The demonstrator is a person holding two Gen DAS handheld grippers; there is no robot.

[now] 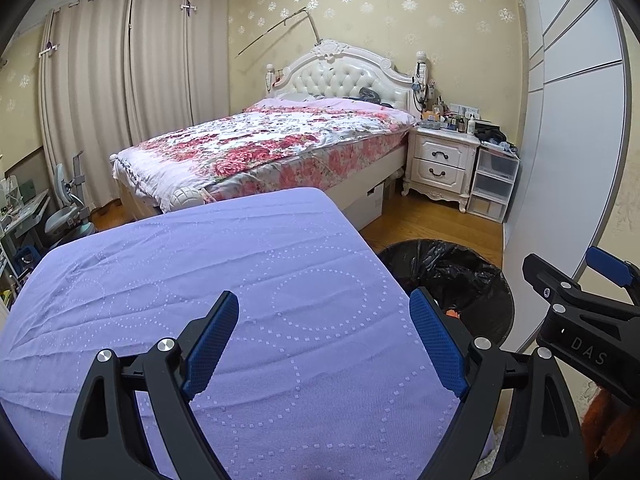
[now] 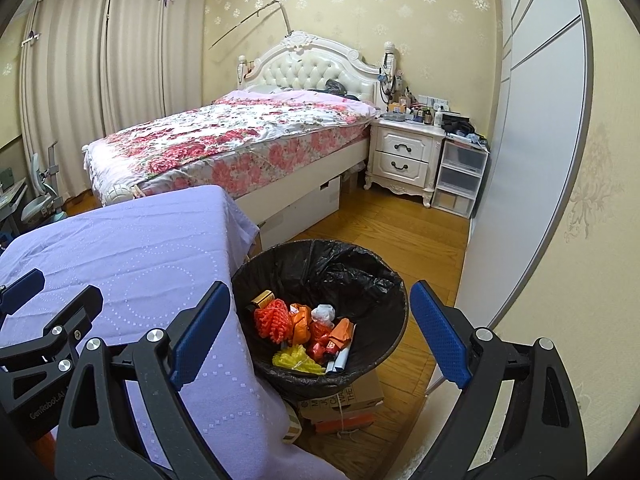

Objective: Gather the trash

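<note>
Two grippers hang side by side above a table draped in a lilac cloth (image 1: pixel 224 280), both tilted down and both with jaws spread wide and nothing between them. The left gripper (image 1: pixel 324 340) sits over the cloth, which is bare under its blue pads, its right finger near the table's edge. The right gripper (image 2: pixel 320 332) is just beside it, its fingers framing the trash bin (image 2: pixel 384 276) that stands on the wooden floor (image 2: pixel 404 224) close against the table's right side. This round bin is lined with a black bag (image 2: pixel 352 264), crumpled along the far wall, and it rests on a flat cardboard box (image 2: pixel 360 398). Inside lies the collected trash (image 2: pixel 308 336): an orange mesh net (image 2: pixel 274 320), a yellow one (image 2: pixel 296 360), a white crumpled wad (image 2: pixel 323 313), red and orange wrappers, and a small dark box with a gold edge at the left. From the left wrist view only the bin's rim and bag show beyond the table corner. Farther back stands a bed with a floral cover (image 1: pixel 264 140) and a white tufted headboard, a white nightstand (image 2: pixel 404 156) crowded with bottles, clear plastic drawers (image 2: pixel 460 176) beside it, and beige curtains (image 1: pixel 132 80) at left.
</note>
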